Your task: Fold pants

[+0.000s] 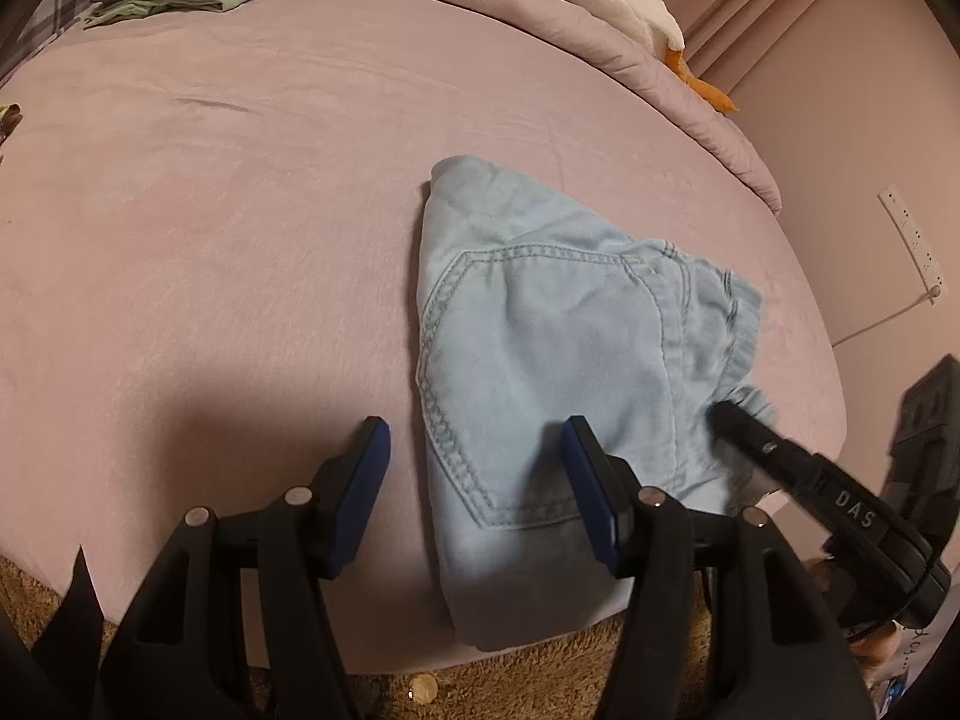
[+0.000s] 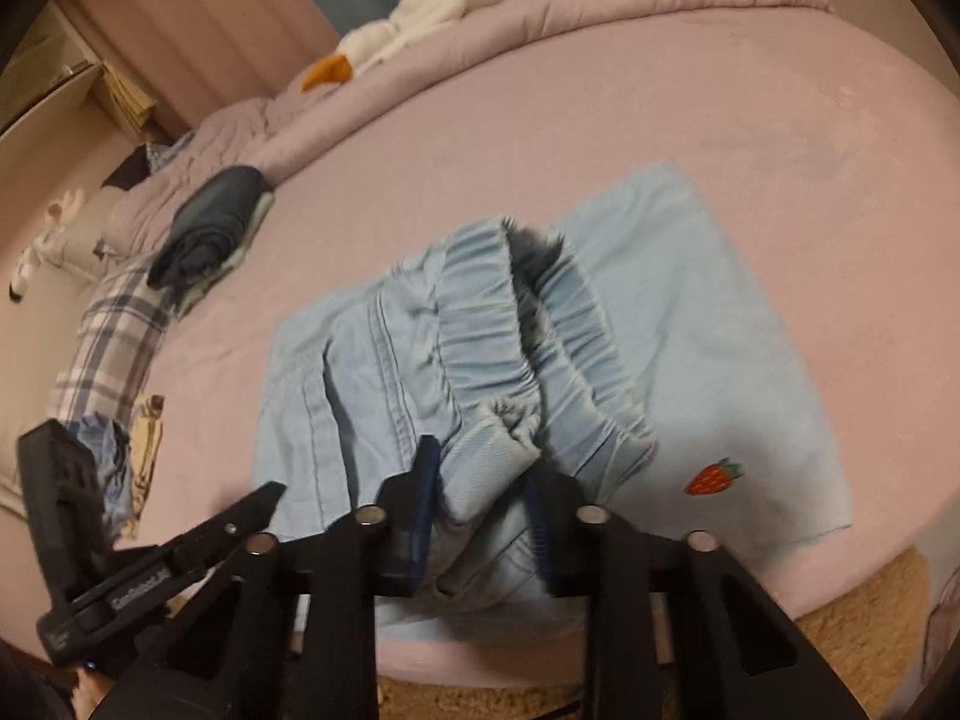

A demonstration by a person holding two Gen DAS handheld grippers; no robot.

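The light blue pants point(image 1: 540, 360) are laid, partly folded, on the pink bed point(image 1: 240, 210), right of centre in the left wrist view. The left gripper point(image 1: 474, 480) is held open, its jaws set apart over the near left edge of the pants, with nothing pinched. In the right wrist view, lower centre, the right gripper point(image 2: 486, 510) is closed on the gathered waistband point(image 2: 498, 324).
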